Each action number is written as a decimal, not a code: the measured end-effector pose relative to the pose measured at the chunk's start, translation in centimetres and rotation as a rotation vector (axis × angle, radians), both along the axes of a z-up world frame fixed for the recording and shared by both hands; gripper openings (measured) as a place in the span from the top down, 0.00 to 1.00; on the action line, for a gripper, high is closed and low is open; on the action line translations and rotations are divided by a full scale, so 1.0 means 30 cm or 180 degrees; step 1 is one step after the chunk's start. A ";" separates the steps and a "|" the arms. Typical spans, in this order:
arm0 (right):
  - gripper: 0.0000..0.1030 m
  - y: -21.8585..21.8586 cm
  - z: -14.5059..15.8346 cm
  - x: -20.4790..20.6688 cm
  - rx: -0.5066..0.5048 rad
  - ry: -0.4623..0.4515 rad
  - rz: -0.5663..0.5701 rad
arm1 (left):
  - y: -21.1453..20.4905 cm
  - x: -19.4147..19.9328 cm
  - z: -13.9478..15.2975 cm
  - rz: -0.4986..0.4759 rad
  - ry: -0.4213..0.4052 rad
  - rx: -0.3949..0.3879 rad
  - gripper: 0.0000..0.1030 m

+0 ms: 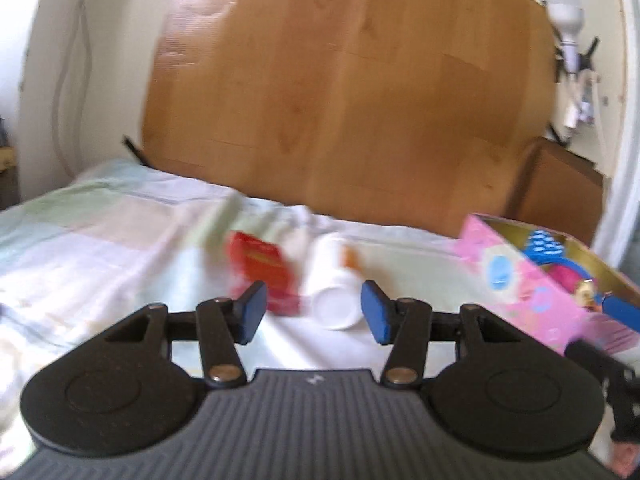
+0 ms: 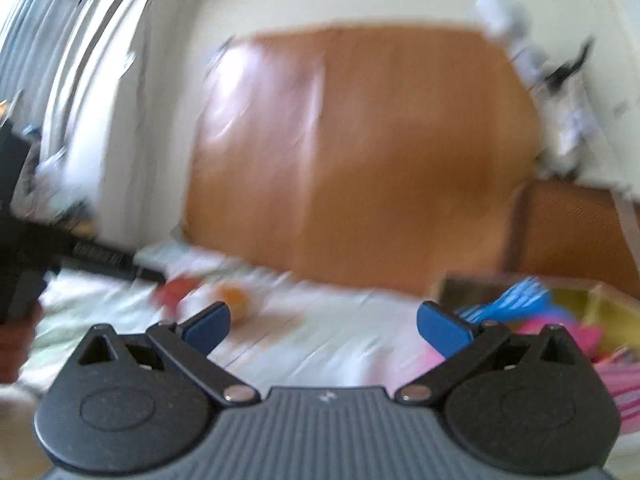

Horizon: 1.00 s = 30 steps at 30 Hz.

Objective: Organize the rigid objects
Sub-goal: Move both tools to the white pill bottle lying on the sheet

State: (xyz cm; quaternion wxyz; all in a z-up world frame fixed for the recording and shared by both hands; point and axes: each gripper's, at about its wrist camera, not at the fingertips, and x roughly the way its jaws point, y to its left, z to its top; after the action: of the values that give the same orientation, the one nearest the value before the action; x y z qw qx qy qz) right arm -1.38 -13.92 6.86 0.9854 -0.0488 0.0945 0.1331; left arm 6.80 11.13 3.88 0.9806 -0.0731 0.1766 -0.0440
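A white bottle with an orange part lies on the bed sheet, its round base towards me. My left gripper is open; the bottle's base sits just ahead, between the blue pads and nearer the right one, and no grip shows. A red box lies left of the bottle, blurred. A pink box stands open at the right with blue and pink items inside. My right gripper is wide open with nothing between its fingers, left of the pink box. The red box and an orange blob lie beyond it.
A wooden headboard rises behind the bed. A brown bedside cabinet stands at the right. The pastel checked sheet spreads to the left. The left gripper's black body and a hand show at the right wrist view's left edge.
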 end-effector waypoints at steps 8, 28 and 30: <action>0.00 0.125 0.040 0.149 0.0032 0.0433 0.0230 | 0.105 0.036 -0.045 0.0196 0.0107 -0.0315 0.47; 0.47 0.339 -0.096 0.630 0.0861 0.1836 0.0116 | 0.131 0.033 -0.062 0.0136 0.0152 -0.0452 0.47; 0.47 0.317 -0.092 0.596 0.0800 0.1840 0.0207 | 0.134 0.035 -0.063 0.0142 0.0165 -0.0465 0.47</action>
State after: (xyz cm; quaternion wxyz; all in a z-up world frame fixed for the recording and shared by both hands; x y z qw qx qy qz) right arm 16.51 -4.40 4.09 0.9113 0.1101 0.3518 0.1836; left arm 7.86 15.15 1.99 0.9685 -0.1494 0.1965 -0.0330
